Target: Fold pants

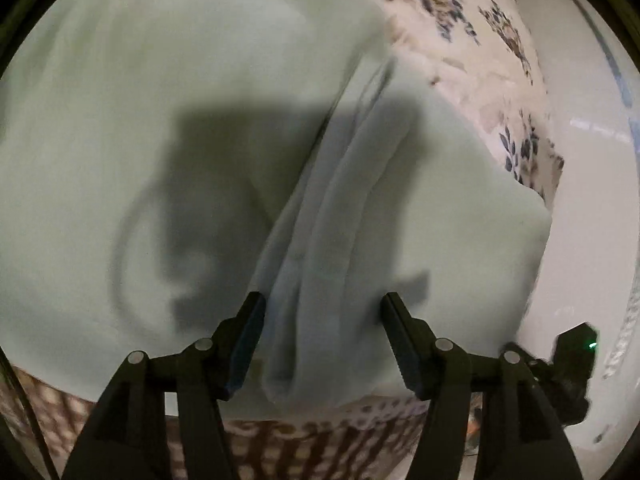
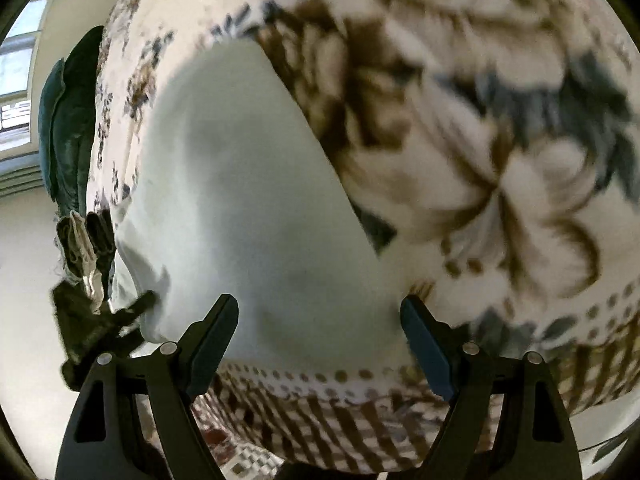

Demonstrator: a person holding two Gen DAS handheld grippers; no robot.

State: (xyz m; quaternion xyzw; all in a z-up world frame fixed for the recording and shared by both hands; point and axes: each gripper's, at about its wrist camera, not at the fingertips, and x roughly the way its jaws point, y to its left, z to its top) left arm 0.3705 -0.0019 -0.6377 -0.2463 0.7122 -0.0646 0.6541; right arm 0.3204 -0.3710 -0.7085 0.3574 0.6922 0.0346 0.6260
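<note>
Pale green pants (image 1: 200, 80) lie spread on a floral bedspread (image 1: 460, 20) and fill most of the left wrist view. A bunched ridge of the cloth (image 1: 324, 280) runs up between the fingers of my left gripper (image 1: 322, 314), which stands open just above it; its pads do not press on the cloth. In the right wrist view a rounded end of the pants (image 2: 248, 200) lies near the bed's front edge. My right gripper (image 2: 320, 306) hangs open over that end with its jaws wide and nothing gripped.
The bedspread (image 2: 500, 160) has brown and blue flowers and a checked border (image 2: 320, 420) over the bed's edge. Dark green pillows (image 2: 68, 128) stand at the far left by a window. Pale floor (image 1: 592, 220) lies beside the bed. A black device with a green light (image 1: 576, 356) sits at lower right.
</note>
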